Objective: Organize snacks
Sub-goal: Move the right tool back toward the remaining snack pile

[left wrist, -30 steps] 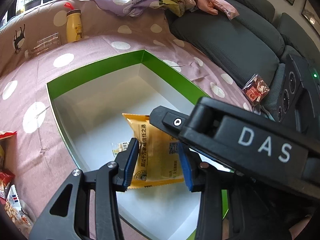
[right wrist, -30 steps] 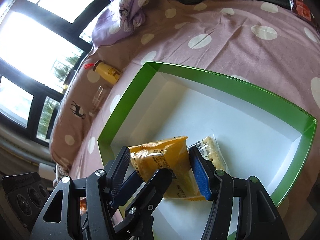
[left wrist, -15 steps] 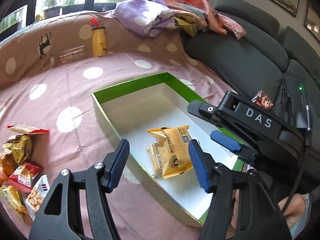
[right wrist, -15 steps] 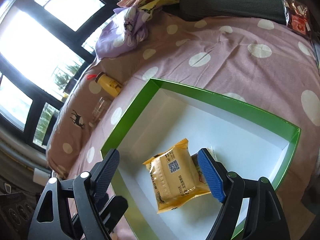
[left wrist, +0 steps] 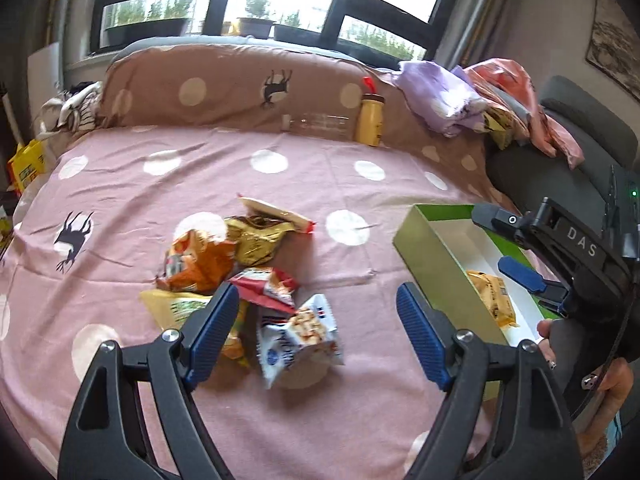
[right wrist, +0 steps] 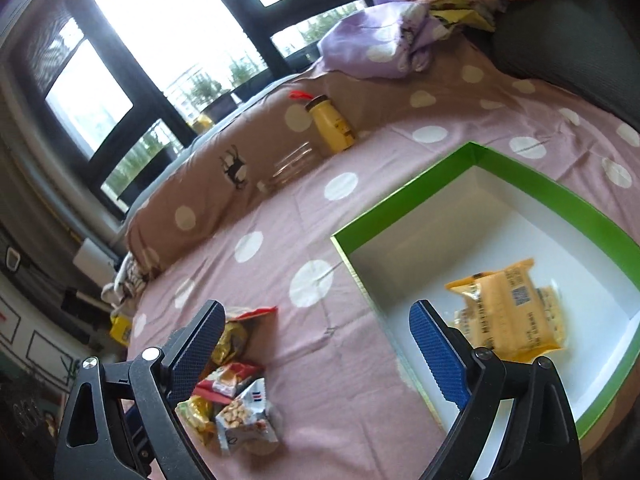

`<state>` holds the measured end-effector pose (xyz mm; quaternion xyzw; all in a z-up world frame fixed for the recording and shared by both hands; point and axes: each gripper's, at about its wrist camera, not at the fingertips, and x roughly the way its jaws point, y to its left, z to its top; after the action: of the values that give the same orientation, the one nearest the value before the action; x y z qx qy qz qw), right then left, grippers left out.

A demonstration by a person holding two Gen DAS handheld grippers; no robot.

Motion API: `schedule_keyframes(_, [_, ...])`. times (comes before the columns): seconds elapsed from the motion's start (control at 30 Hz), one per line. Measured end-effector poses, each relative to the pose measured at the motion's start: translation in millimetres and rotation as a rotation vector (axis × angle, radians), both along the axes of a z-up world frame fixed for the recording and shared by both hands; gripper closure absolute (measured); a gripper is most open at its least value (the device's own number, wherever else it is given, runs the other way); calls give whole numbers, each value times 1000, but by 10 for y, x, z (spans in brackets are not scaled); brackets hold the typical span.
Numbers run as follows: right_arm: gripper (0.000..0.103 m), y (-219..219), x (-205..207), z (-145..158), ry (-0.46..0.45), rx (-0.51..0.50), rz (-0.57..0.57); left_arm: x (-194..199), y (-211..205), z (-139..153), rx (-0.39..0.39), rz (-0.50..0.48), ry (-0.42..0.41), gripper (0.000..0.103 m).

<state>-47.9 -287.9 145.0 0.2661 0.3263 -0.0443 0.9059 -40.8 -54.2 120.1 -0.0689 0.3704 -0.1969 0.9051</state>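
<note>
A pile of snack packets (left wrist: 248, 280) lies on the pink spotted cloth; it also shows in the right wrist view (right wrist: 232, 396). A green box (right wrist: 552, 196) with a white inside holds a yellow packet (right wrist: 508, 312) lying over a smaller pale packet. My left gripper (left wrist: 316, 336) is open and empty, just above the white-and-blue packet (left wrist: 296, 336) at the near edge of the pile. My right gripper (right wrist: 316, 356) is open and empty over the box's left wall. The right gripper shows in the left wrist view (left wrist: 520, 276) above the box (left wrist: 424, 248).
A yellow bottle (left wrist: 370, 120) and a clear bottle (left wrist: 316, 122) lie against the brown spotted cushion at the back. Crumpled clothes (left wrist: 480, 100) heap on the grey sofa at the right. A yellow bag (left wrist: 26, 164) sits at the far left.
Both grippers let go of the yellow packet, which stays in the box. Both pulled back; the left one swung left over the snack pile and the right one shifted toward the box's left wall.
</note>
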Motion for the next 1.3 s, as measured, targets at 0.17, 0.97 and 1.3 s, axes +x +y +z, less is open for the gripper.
schedule_keyframes(0.17, [9, 364, 169, -112, 55, -45, 78, 116, 295, -180, -3, 104, 40, 22])
schedule_keyframes(0.97, [9, 741, 464, -571, 269, 44, 246, 300, 398, -566, 69, 113, 165, 22])
schedule_keyframes(1.3, [9, 797, 516, -677, 309, 75, 276, 309, 355, -621, 84, 106, 183, 16])
